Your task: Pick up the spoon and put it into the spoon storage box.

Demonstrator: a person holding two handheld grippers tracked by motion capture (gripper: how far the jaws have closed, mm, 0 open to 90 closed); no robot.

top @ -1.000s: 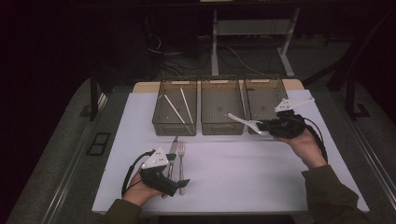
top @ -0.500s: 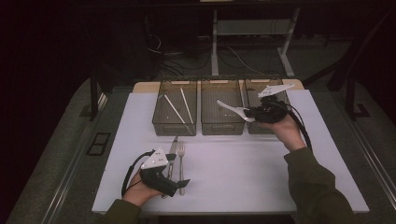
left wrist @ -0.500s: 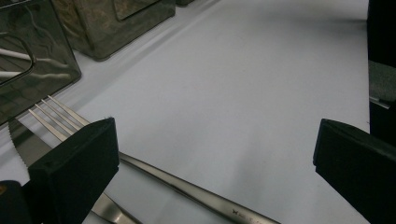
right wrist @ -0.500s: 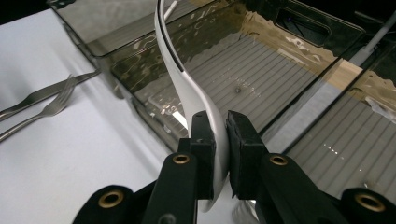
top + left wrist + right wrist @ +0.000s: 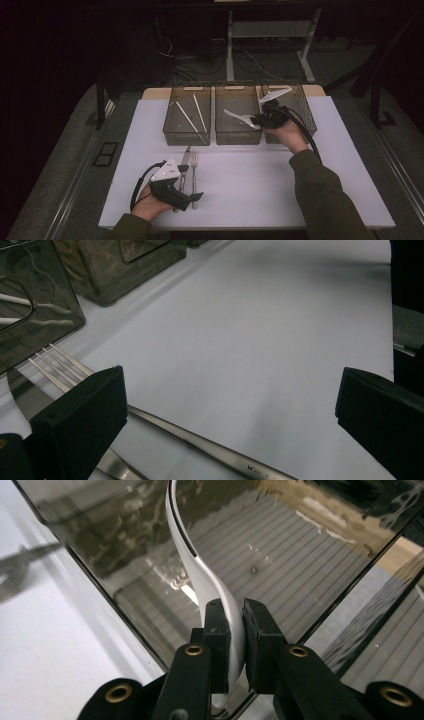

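The right gripper (image 5: 259, 119) clamps a white plastic spoon (image 5: 241, 118) by one end, its jaws pressed shut on the handle as the right gripper view (image 5: 234, 647) shows. In the high view the spoon's long axis runs almost level across the picture, pointing toward ten o'clock from the gripper, and it hangs over the middle bin (image 5: 238, 120) of three dark see-through bins standing in a row at the table's twelve o'clock edge. In the right gripper view the spoon (image 5: 197, 567) curves up and away from the jaws toward eleven o'clock above the ribbed floor of that bin. The left bin (image 5: 186, 120) holds two pale chopsticks (image 5: 192, 116) lying slantwise; what the right bin (image 5: 301, 107) holds cannot be told. The left gripper (image 5: 192, 196) rests at six o'clock on the white table (image 5: 250, 185), jaws wide apart and gripping nothing, beside a metal fork (image 5: 194, 172) and a knife (image 5: 183, 162), both with their long axes toward twelve o'clock.
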